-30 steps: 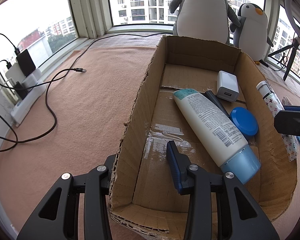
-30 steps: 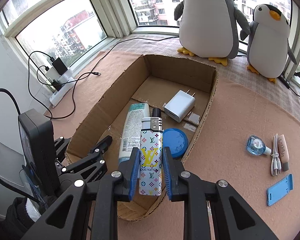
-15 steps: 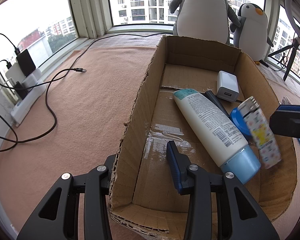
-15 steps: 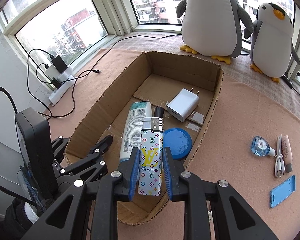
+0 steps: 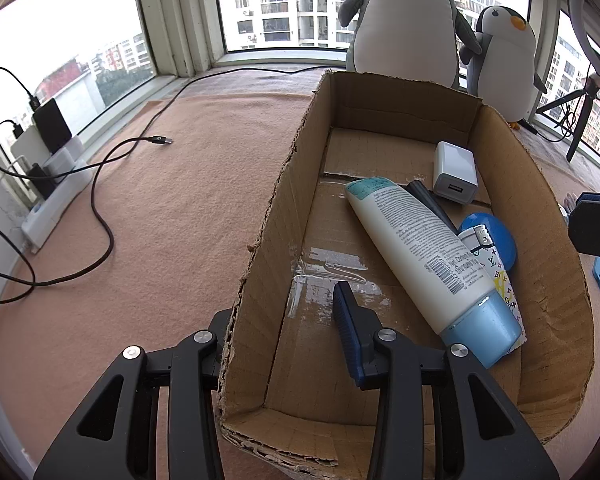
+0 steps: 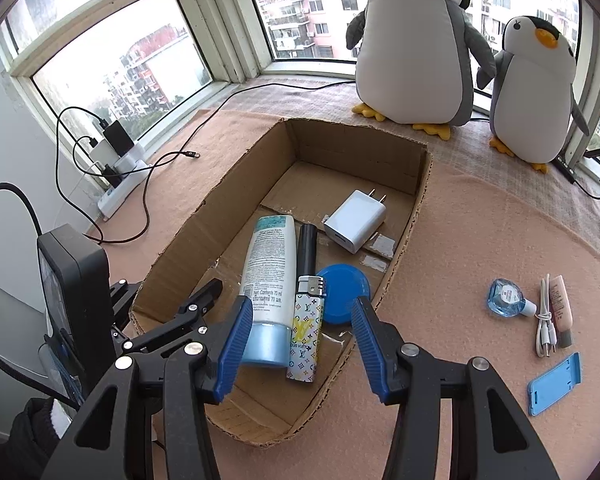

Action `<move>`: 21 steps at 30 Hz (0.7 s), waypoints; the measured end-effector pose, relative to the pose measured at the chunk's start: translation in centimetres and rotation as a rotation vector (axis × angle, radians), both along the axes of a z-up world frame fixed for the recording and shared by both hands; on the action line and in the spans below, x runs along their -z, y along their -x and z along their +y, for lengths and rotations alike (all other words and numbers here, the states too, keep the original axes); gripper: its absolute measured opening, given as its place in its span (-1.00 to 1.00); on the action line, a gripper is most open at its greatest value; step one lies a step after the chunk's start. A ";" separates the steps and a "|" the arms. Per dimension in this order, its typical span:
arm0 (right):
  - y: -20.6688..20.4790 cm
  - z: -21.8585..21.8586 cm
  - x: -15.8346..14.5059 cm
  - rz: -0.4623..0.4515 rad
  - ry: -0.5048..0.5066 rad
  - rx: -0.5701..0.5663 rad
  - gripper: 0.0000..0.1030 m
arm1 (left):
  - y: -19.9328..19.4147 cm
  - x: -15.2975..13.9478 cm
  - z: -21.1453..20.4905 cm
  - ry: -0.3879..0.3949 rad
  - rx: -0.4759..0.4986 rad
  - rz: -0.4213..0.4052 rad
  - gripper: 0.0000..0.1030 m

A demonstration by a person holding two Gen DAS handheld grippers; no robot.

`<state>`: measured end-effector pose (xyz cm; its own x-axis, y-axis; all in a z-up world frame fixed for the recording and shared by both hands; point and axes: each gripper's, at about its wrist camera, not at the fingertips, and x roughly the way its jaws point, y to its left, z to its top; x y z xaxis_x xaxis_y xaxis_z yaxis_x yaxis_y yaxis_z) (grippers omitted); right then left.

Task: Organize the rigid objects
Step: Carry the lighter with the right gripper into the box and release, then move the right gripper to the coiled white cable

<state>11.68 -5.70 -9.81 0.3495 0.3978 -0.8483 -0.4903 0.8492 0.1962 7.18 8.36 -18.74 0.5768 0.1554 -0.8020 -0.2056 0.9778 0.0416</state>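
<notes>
The white monogram-patterned lighter (image 6: 306,334) lies released in the cardboard box (image 6: 414,216), below the right gripper's (image 6: 296,344) opening fingers, touching neither.

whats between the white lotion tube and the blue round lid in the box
The patterned lighter lies between the lotion tube and the blue lid, with a black cylinder farther back; clearest in the right wrist view.

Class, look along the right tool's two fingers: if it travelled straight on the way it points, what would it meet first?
Most likely the patterned lighter lying in the box, between the bottle and the blue lid. The right tool is opening, with the lighter lying free below it. Depth is unclear here.
</notes>
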 end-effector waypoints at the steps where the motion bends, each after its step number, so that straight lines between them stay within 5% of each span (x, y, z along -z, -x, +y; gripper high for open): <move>1: 0.0 -0.2 -0.1 -0.001 -0.001 0.002 -0.08 | 0.0 0.0 0.0 0.000 0.000 0.000 -0.25; 21: -0.9 -12.0 -0.9 -0.009 -0.029 0.170 -0.08 | -0.1 0.0 0.0 -0.003 0.001 0.001 -0.25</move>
<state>12.54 -17.67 -8.86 0.4218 0.3567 -0.8336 -0.3419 0.9141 0.2181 7.25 8.39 -18.74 0.5764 0.1569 -0.8019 -0.2041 0.9779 0.0447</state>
